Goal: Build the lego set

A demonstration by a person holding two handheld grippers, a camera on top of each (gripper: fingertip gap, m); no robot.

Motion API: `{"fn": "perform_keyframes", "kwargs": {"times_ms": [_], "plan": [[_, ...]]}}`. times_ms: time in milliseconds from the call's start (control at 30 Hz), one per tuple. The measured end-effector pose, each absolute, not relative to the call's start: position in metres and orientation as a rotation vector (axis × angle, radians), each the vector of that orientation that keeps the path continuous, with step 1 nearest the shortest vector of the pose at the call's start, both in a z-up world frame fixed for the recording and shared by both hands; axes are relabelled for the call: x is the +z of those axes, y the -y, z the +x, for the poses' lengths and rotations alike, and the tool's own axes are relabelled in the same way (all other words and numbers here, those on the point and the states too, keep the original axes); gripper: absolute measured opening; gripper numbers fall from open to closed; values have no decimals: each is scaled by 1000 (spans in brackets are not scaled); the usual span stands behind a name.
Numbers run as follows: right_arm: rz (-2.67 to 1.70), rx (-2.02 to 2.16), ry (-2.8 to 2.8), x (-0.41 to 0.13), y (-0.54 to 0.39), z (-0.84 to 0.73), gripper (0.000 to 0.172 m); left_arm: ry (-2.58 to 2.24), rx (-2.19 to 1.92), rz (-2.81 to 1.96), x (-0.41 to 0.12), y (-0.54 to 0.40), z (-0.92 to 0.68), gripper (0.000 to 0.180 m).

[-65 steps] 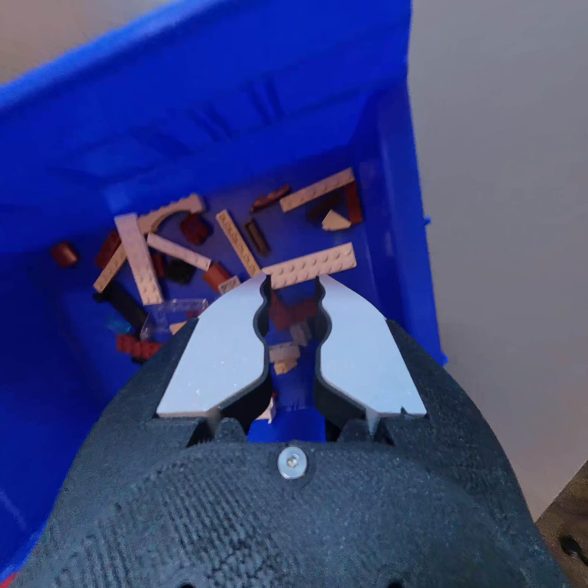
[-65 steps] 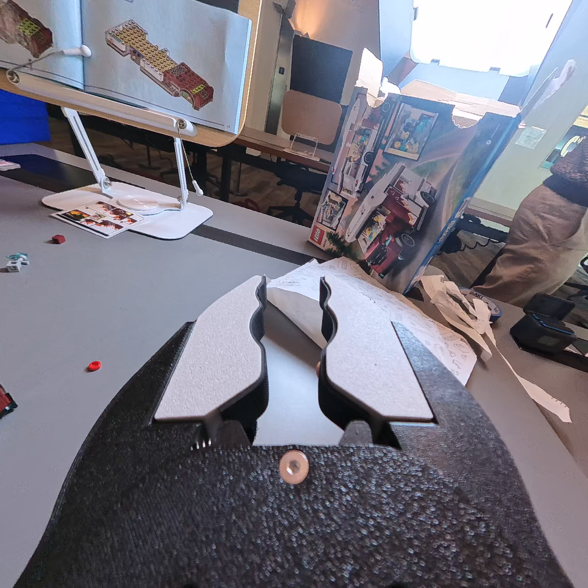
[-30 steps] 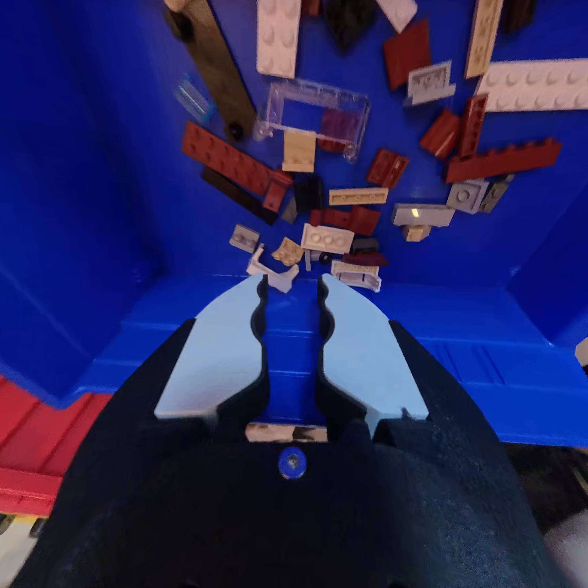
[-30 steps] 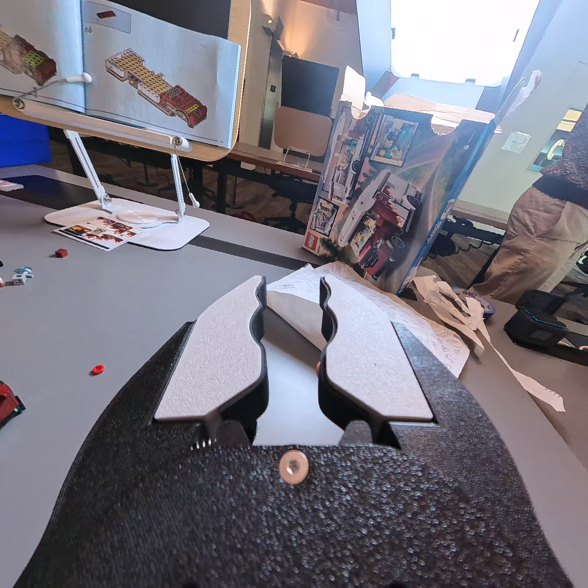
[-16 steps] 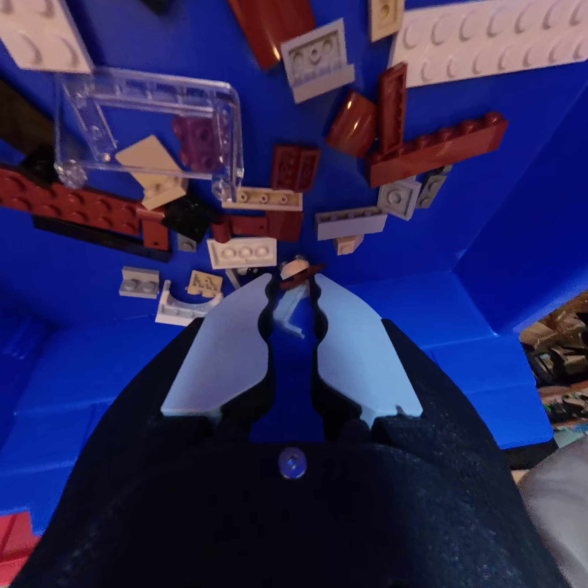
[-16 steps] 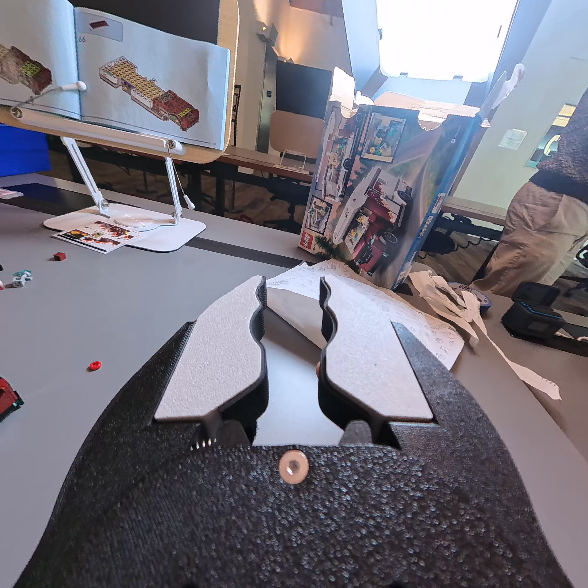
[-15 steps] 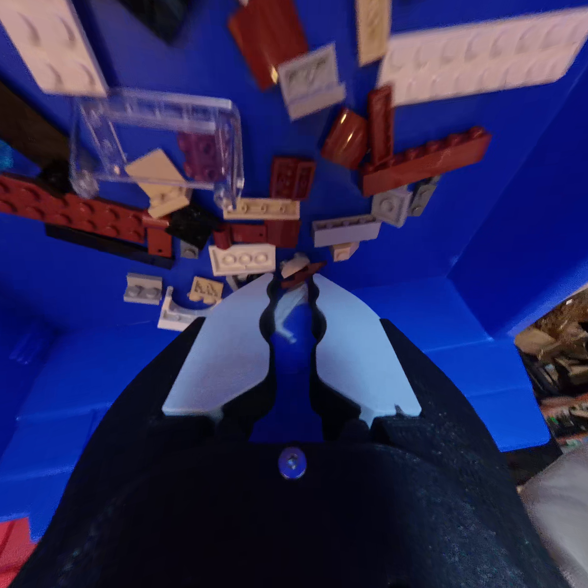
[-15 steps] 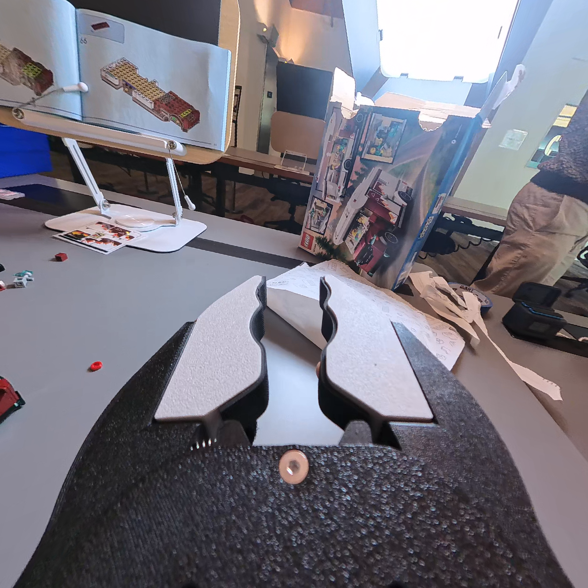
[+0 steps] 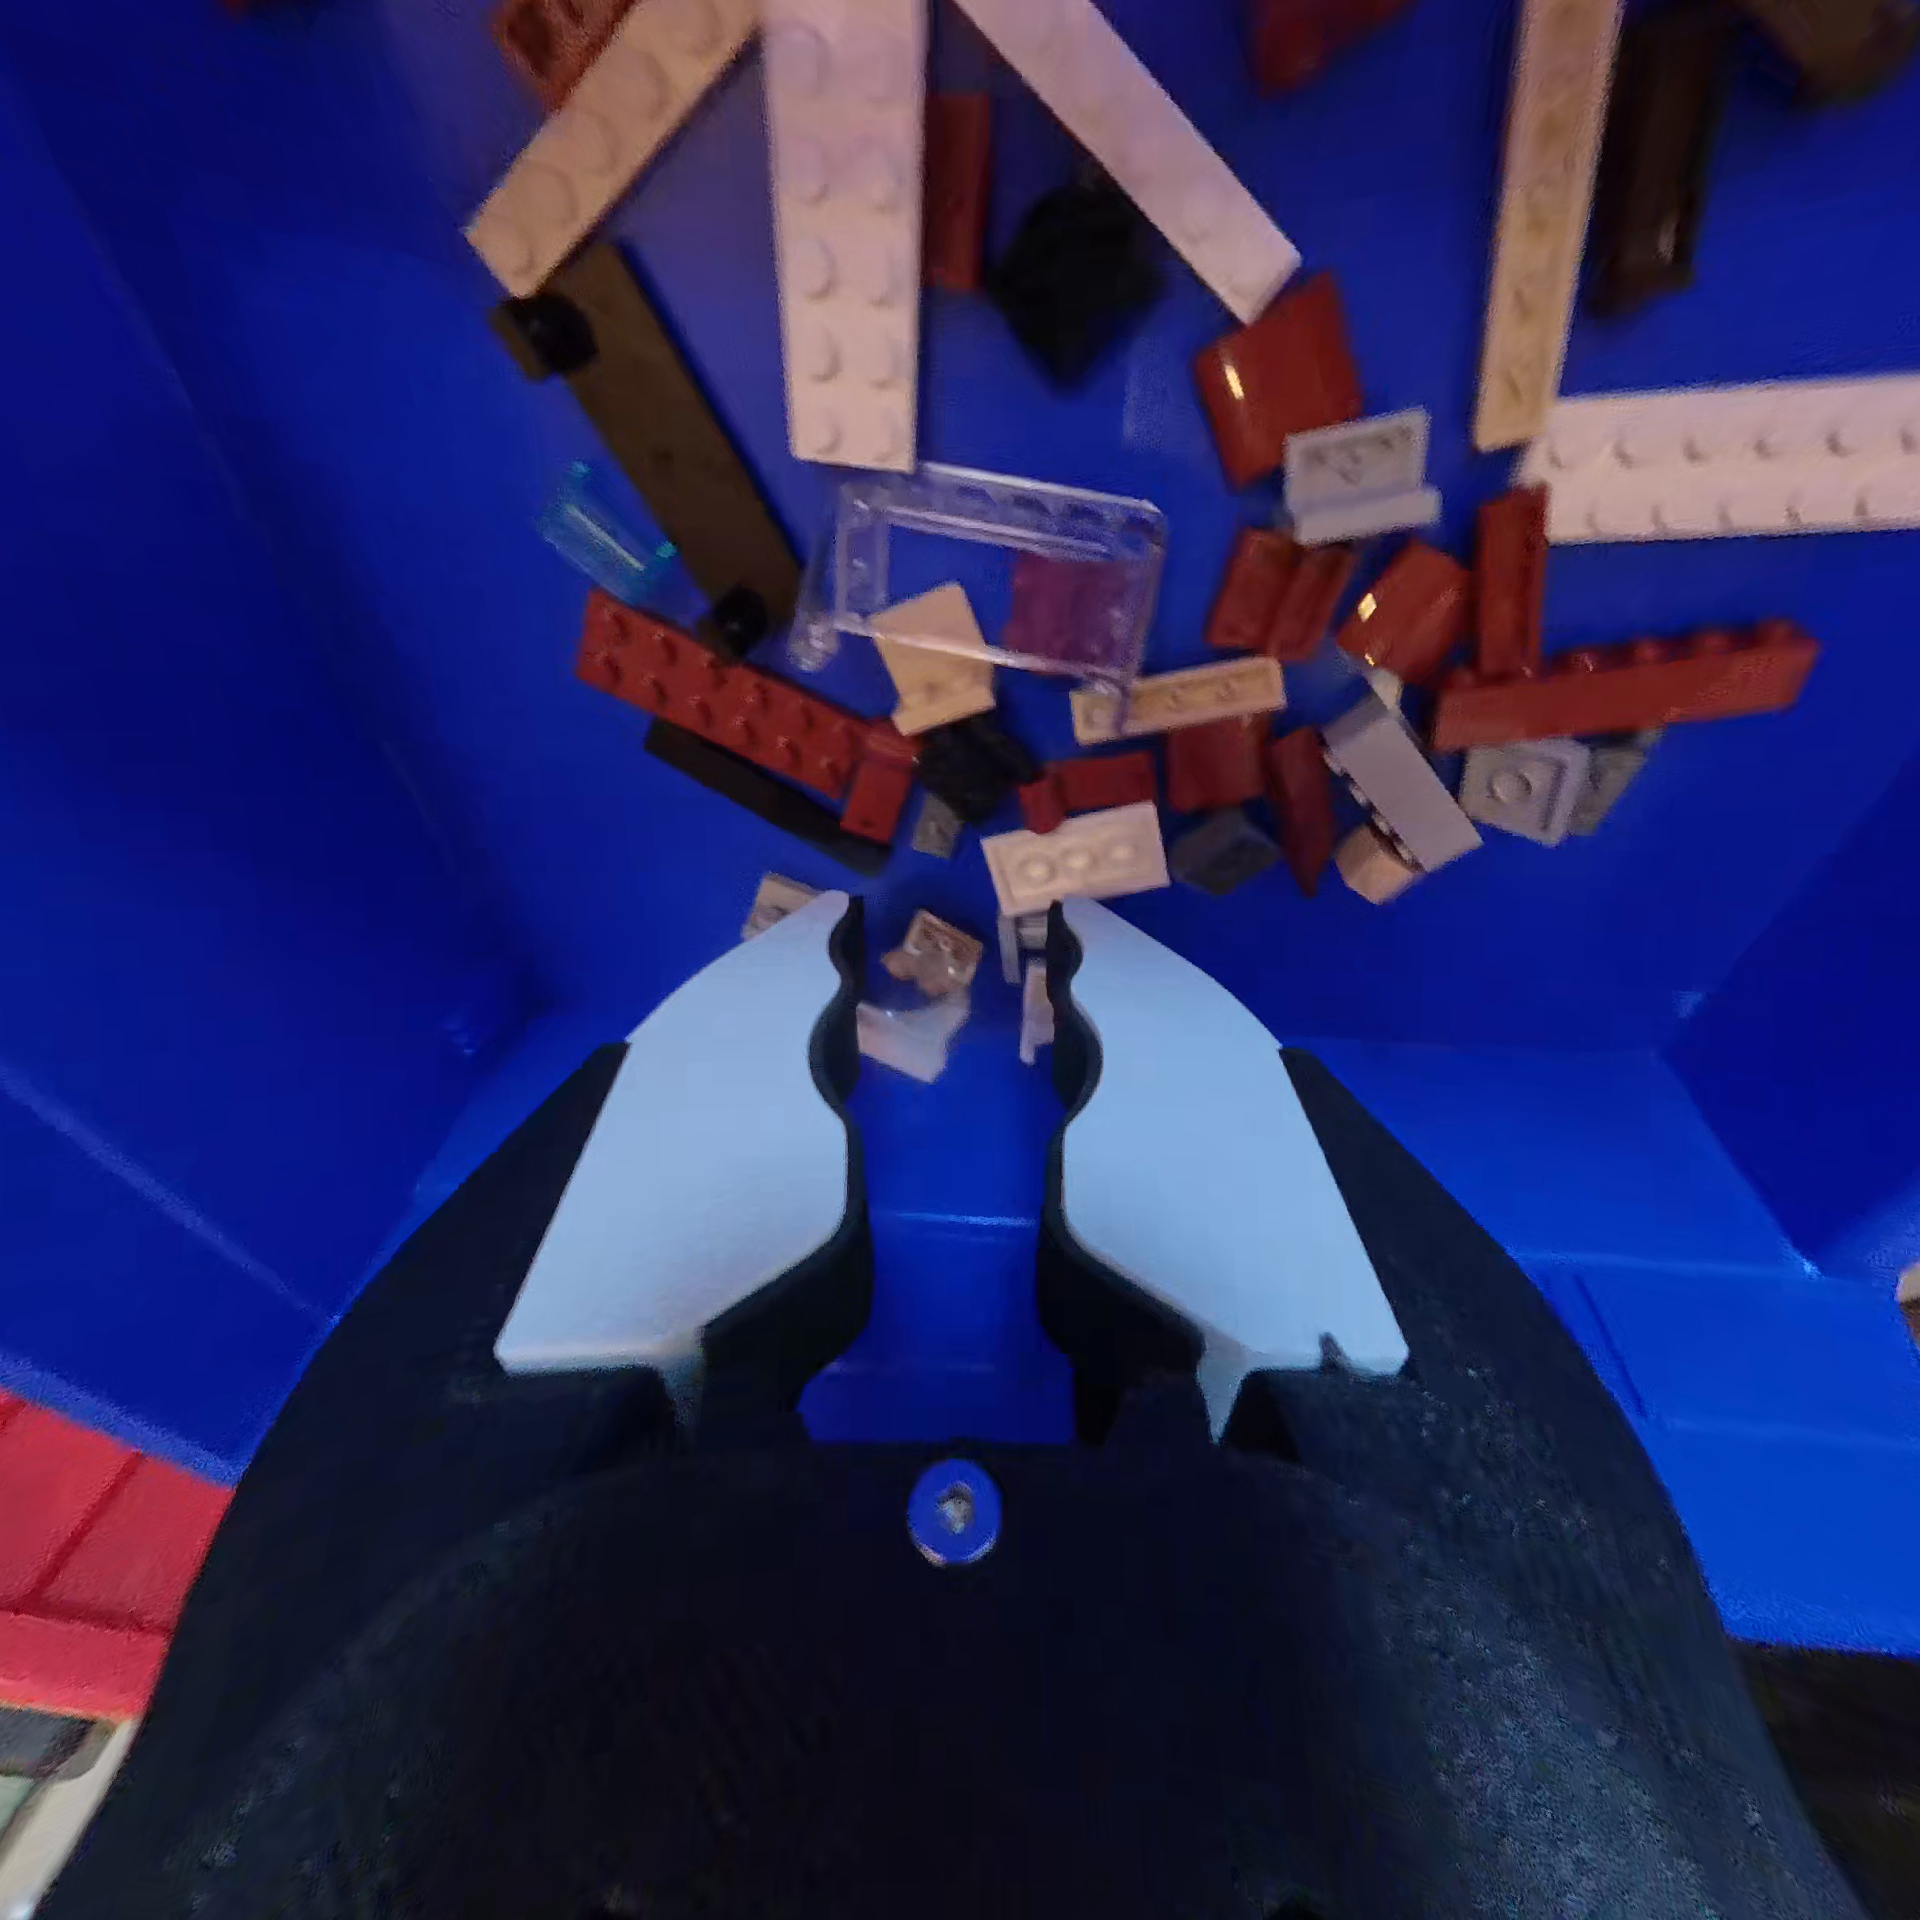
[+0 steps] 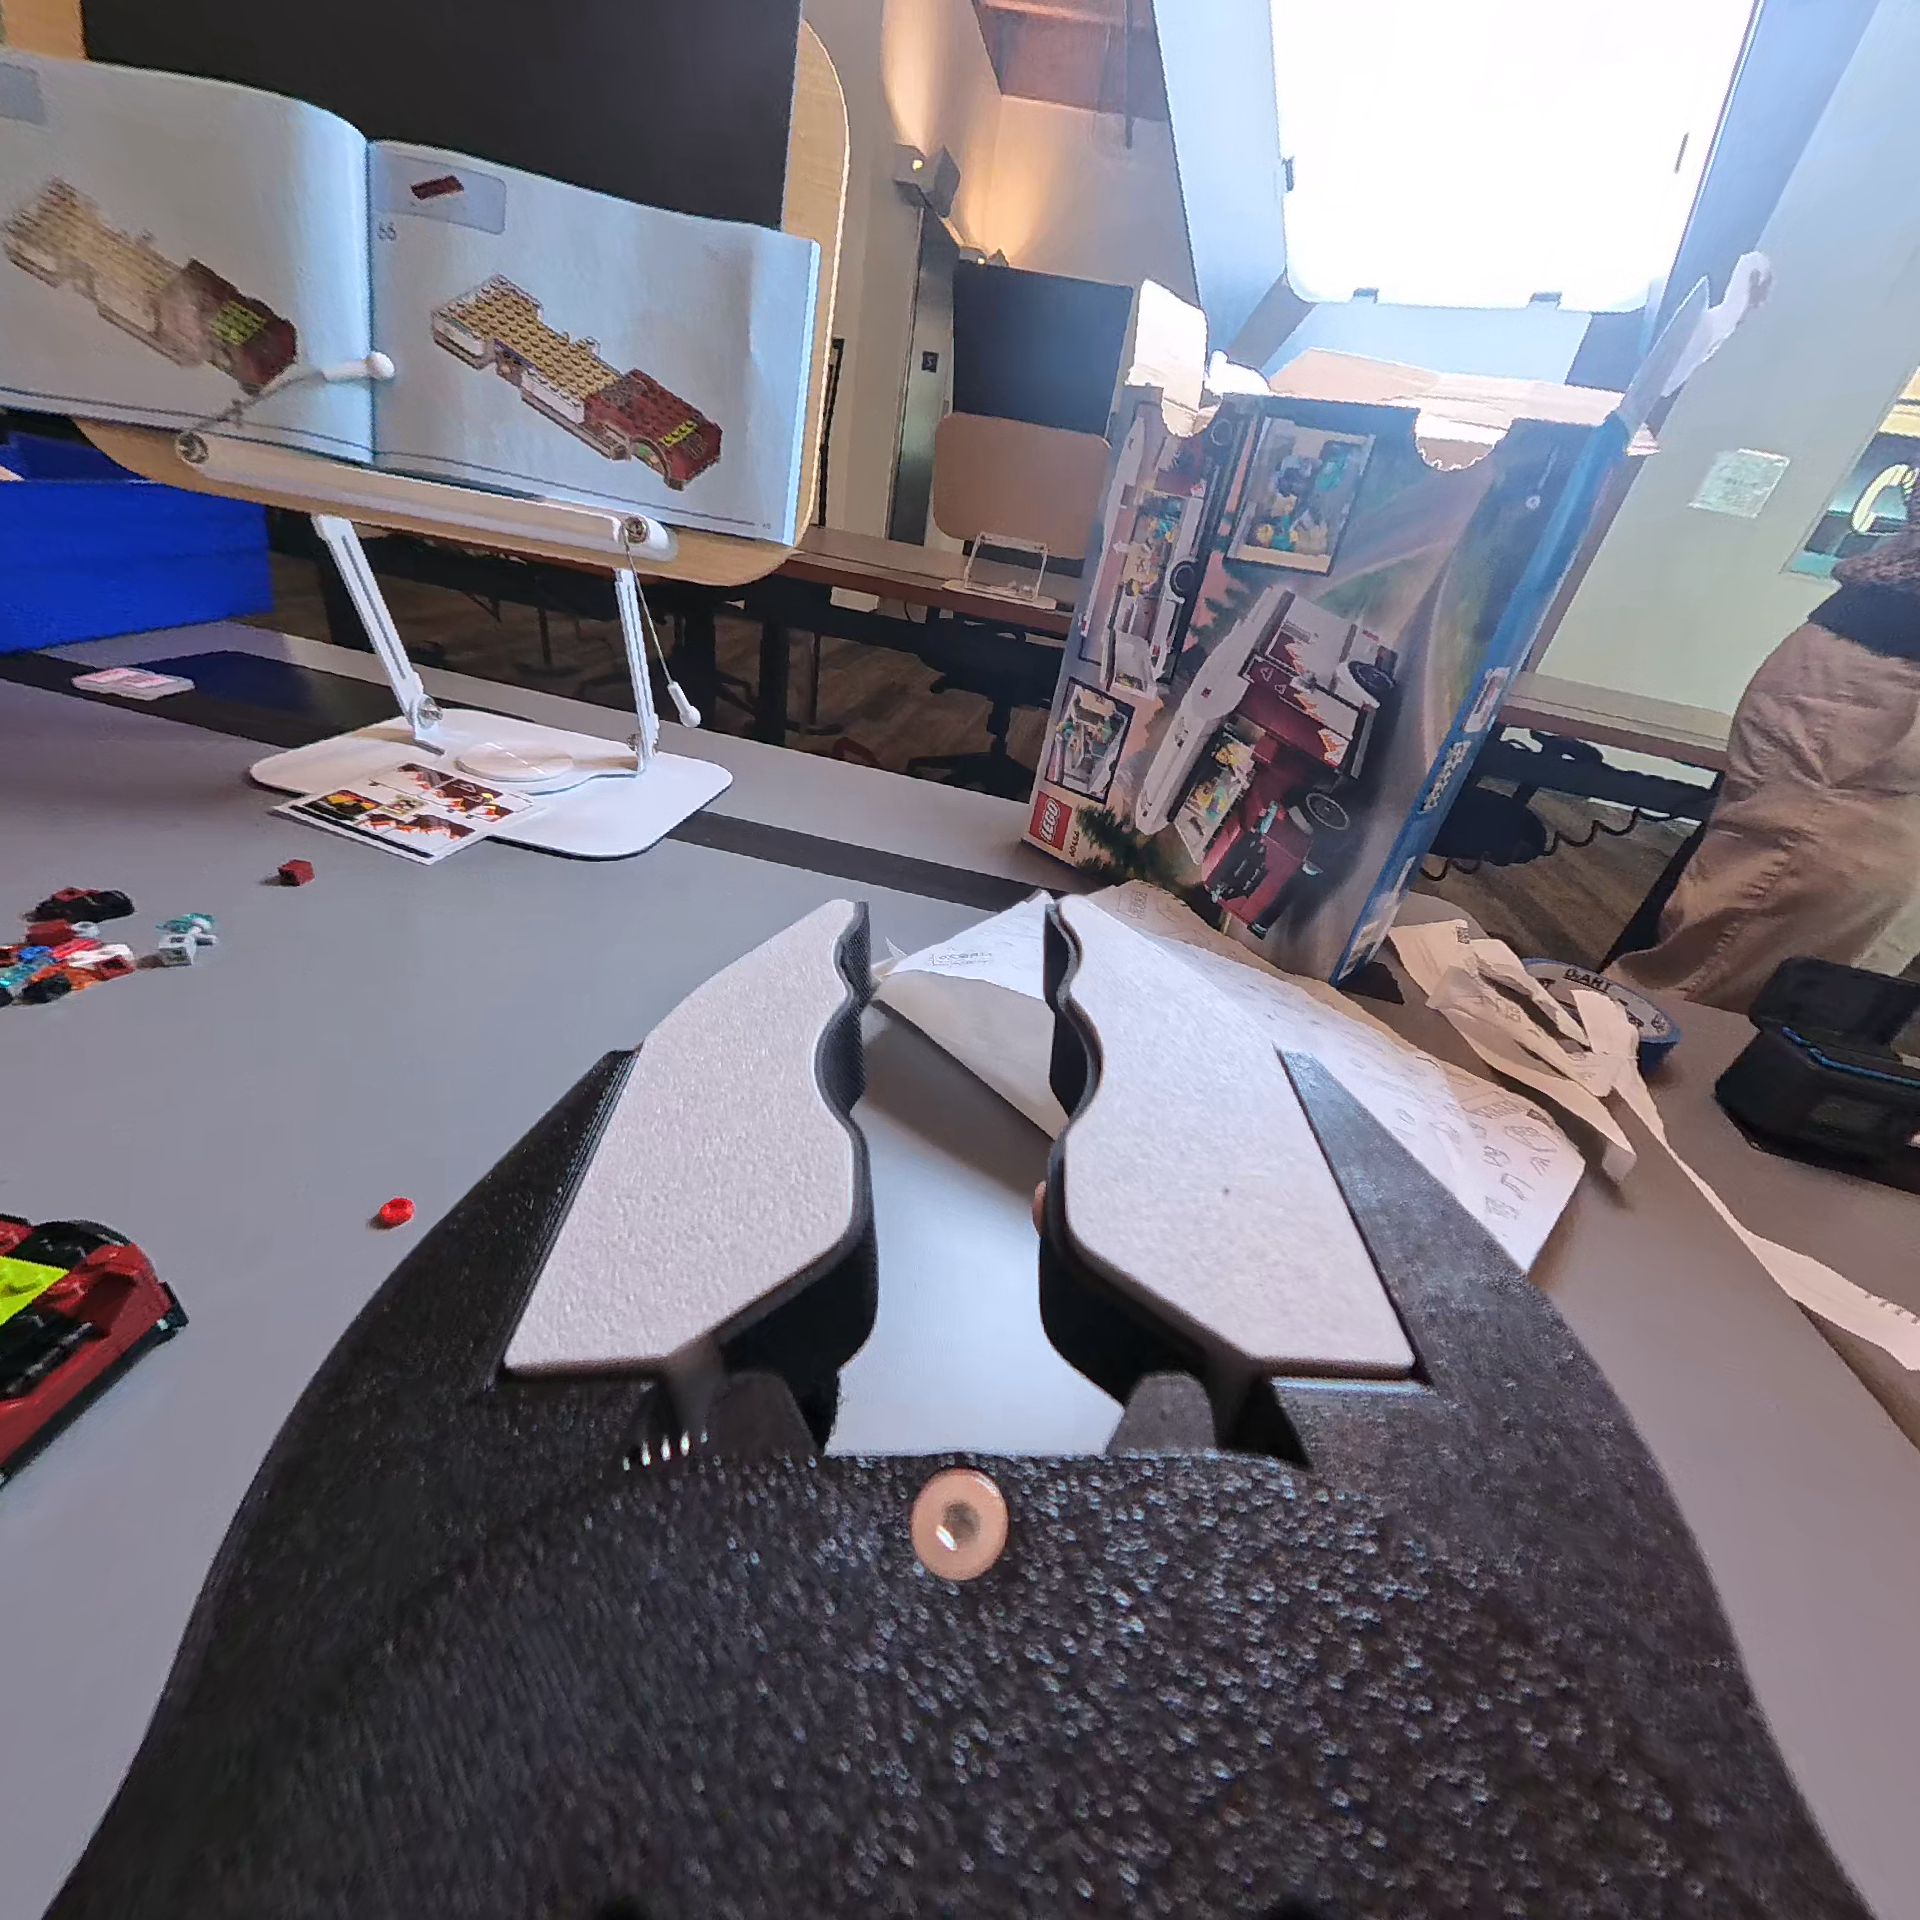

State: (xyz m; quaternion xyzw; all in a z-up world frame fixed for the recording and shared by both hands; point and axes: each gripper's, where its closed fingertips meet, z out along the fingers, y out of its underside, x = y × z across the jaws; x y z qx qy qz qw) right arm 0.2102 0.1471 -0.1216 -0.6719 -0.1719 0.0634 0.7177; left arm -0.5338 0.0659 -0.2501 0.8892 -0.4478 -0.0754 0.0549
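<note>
The left gripper (image 9: 951, 920) points down into a blue bin (image 9: 260, 727), its black body filling the lower half of the frame and its two pale fingers (image 9: 727, 1091) reaching up to mid-frame, spread apart with a clear gap; between the tips, on the bin floor, lie a small tan piece (image 9: 932, 948) and a small clear-and-white piece (image 9: 909, 1034), neither of them gripped; a thin pale piece (image 9: 1031, 997) sits close against the inner edge of the right finger, and whether it touches is unclear; above the tips a white three-stud plate (image 9: 1075, 857) lies flat, and farther up a clear window frame (image 9: 982, 582), a dark red studded plate (image 9: 727, 701) at its left, long white plates (image 9: 852, 239) at the top and a dark red long brick (image 9: 1621, 686) at the right lie scattered; a red edge (image 9: 73, 1558) shows at lower left. The right gripper (image 10: 956, 920) is held low and level over a grey table (image 10: 416, 1039), its fingers (image 10: 717, 1143) parted and bare; at far left lie loose small bricks (image 10: 73, 945) and a red model part (image 10: 62, 1320); at upper left an open instruction booklet (image 10: 582, 353) rests on a white stand (image 10: 499, 769); just beyond the fingertips lies a white paper sheet (image 10: 987, 997); right of centre stands a toy set box (image 10: 1330, 665); at the right edge sit crumpled paper strips (image 10: 1527, 1008), a black device (image 10: 1829, 1070) and a person (image 10: 1829, 800).
</note>
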Motion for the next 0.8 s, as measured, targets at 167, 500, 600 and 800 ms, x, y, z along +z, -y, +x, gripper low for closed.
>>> {"fn": "perform_keyframes", "kwargs": {"times_ms": [167,500,600,800], "plan": [[-1455,176,391,-113,-142,203,32,1279,-122,2734,-260,-75,-526,40],[-1410,213,411,-103,-132,195,32,1263,0,2695,-263,-64,-510,33],[-1408,231,407,-102,-131,195,32,1258,90,2671,-262,-53,-497,24],[-1422,266,415,-106,-131,192,32,1300,147,2820,-223,-63,-486,28]]}}
